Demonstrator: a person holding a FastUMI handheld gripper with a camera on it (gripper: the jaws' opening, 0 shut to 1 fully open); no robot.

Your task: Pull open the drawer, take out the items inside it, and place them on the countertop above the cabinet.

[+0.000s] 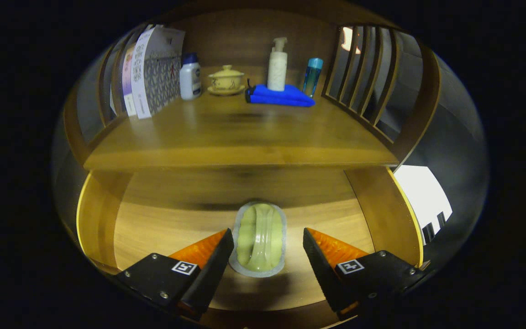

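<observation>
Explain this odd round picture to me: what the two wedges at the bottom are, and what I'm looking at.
The camera rides on a hand-held gripper and looks forward along its two fingers, the wedges you see. The jaws stand open, holding nothing. Between them, in the open wooden drawer, lies a pale green packet in clear wrapping. Above is the wooden countertop, carrying upright books, a white bottle with a blue cap, a yellow lidded ceramic cup on a saucer, a cream pump bottle standing on a folded blue cloth, and a translucent blue bottle.

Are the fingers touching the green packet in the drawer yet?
Apart. The gripper view shows the open gripper straddling the green packet, with bare drawer floor visible between each finger and the packet's edges.
</observation>
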